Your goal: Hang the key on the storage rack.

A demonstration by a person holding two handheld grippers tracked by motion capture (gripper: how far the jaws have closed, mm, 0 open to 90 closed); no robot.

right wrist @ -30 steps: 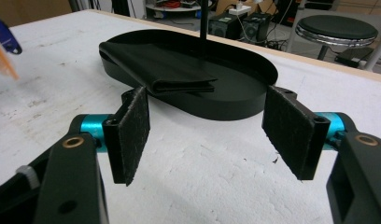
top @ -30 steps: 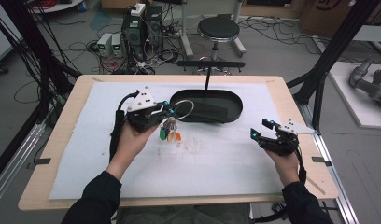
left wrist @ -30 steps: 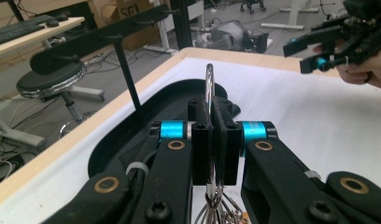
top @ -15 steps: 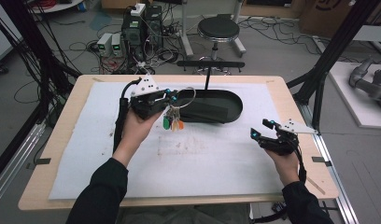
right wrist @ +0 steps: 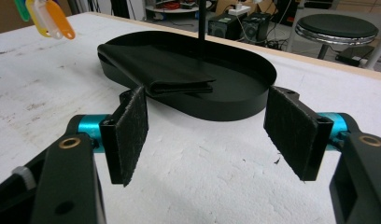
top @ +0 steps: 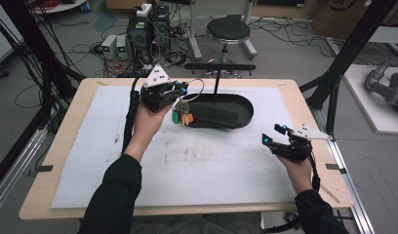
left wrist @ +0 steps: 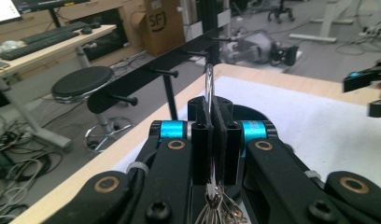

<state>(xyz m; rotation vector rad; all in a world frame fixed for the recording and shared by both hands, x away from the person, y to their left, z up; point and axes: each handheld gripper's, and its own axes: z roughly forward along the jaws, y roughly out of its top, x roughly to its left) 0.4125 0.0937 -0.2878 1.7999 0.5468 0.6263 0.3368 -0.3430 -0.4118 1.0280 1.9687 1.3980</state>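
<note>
My left gripper [top: 182, 90] is shut on a metal key ring [top: 196, 87], held in the air above the near left end of the black oval tray [top: 247, 110]. Keys with green, yellow and orange tags [top: 181, 117] dangle under it. In the left gripper view the ring [left wrist: 208, 84] stands upright between the closed pads [left wrist: 203, 122], and a black bar with pegs [left wrist: 146, 77] lies just beyond. That bar [top: 220, 67] stands on a pole rising from the tray. My right gripper [top: 274, 135] hovers open over the mat at the right; nothing is between its pads [right wrist: 132, 126].
A folded black cloth [top: 214, 113] lies in the tray, also in the right gripper view [right wrist: 156, 65]. A white mat [top: 211, 165] covers the wooden table. A black stool [top: 228, 30] and cables stand on the floor behind the far edge.
My left hand has carried the key ring away from me and a little higher, toward the peg bar. The right hand has stayed where it was.
</note>
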